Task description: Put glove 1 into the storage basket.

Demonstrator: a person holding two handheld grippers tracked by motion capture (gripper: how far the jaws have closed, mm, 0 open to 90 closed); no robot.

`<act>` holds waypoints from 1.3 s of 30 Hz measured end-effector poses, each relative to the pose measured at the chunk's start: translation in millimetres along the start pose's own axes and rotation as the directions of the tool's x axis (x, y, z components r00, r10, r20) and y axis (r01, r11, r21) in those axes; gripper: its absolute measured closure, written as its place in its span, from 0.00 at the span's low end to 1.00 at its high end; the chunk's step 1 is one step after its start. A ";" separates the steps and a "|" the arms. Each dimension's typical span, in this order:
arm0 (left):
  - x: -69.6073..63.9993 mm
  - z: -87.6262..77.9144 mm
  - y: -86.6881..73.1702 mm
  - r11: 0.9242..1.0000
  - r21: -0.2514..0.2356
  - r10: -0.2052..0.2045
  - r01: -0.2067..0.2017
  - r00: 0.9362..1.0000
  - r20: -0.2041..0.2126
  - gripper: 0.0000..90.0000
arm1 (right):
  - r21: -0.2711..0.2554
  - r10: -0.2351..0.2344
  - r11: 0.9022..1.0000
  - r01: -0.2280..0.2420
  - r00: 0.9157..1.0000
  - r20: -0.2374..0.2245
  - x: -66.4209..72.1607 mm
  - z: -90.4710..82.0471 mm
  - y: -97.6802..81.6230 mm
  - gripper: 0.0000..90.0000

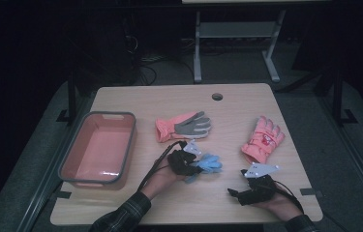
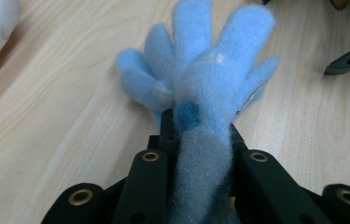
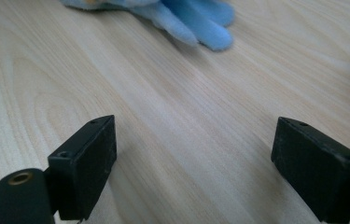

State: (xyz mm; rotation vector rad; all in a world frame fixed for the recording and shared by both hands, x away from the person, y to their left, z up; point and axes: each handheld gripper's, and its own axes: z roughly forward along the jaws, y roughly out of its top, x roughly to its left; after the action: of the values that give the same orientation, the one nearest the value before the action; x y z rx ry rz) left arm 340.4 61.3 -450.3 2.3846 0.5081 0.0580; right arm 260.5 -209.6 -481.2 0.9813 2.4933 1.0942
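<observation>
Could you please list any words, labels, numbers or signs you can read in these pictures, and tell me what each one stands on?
No text can be read in any view.
The pink glove carries a red and white patch on its back, too small and blurred to read.
The blue glove has a dark blue spot, no lettering.
The pink bin and the orange and grey glove show no markings.

Fuzzy fleece glove (image 2: 200,88), matt wooden table (image 2: 60,121)

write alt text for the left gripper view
The left gripper has its two black jaws closed on the cuff of a fuzzy light blue glove, whose fingers fan out away from the camera over a pale wooden table.
</observation>
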 end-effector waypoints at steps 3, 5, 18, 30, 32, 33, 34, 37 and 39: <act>2.3 -5.6 0.0 1.000 -0.005 -0.015 0.015 1.000 0.005 0.87 | 0.000 0.000 1.000 0.000 1.000 0.000 0.0 0.0 0.0 0.16; 2.9 -10.4 0.6 1.000 -0.014 -0.027 0.027 1.000 0.003 0.87 | 0.000 0.000 1.000 0.000 1.000 0.000 0.0 0.0 0.0 0.16; 2.5 -10.1 0.5 1.000 -0.019 0.008 -0.008 1.000 -0.012 0.72 | 0.000 0.000 1.000 0.000 1.000 0.000 0.0 0.0 0.0 0.16; -4.6 10.2 1.1 0.996 0.032 0.088 -0.087 0.996 -0.022 0.17 | 0.000 0.000 1.000 0.000 1.000 0.000 0.1 0.0 0.0 0.16; -2.7 13.3 1.4 0.995 0.041 0.091 -0.090 0.996 -0.023 0.17 | 0.000 -0.001 1.000 0.001 1.000 0.000 0.0 0.0 0.0 0.16; -2.0 16.0 1.1 0.995 0.051 0.090 -0.089 0.996 -0.026 0.17 | 0.000 0.000 1.000 0.000 1.000 0.000 0.0 0.0 0.0 0.16; -2.5 18.6 0.5 0.996 0.050 0.081 -0.080 0.996 -0.023 0.17 | 0.000 0.000 1.000 0.000 1.000 0.000 0.1 0.0 0.0 0.16; -4.3 21.0 0.4 0.992 0.062 0.108 -0.106 0.994 -0.031 0.16 | 0.001 -0.004 1.000 0.004 1.000 0.000 -0.2 -0.1 -0.1 0.16; -5.3 19.5 0.4 0.992 0.058 0.115 -0.113 0.993 -0.022 0.21 | 0.000 0.000 1.000 0.000 1.000 0.000 0.1 0.0 0.0 0.16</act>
State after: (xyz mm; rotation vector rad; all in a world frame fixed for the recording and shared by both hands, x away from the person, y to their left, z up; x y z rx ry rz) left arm 339.0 46.9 -464.4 2.4694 0.3899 0.1270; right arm 260.4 -209.6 -481.2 0.9812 2.4937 1.0945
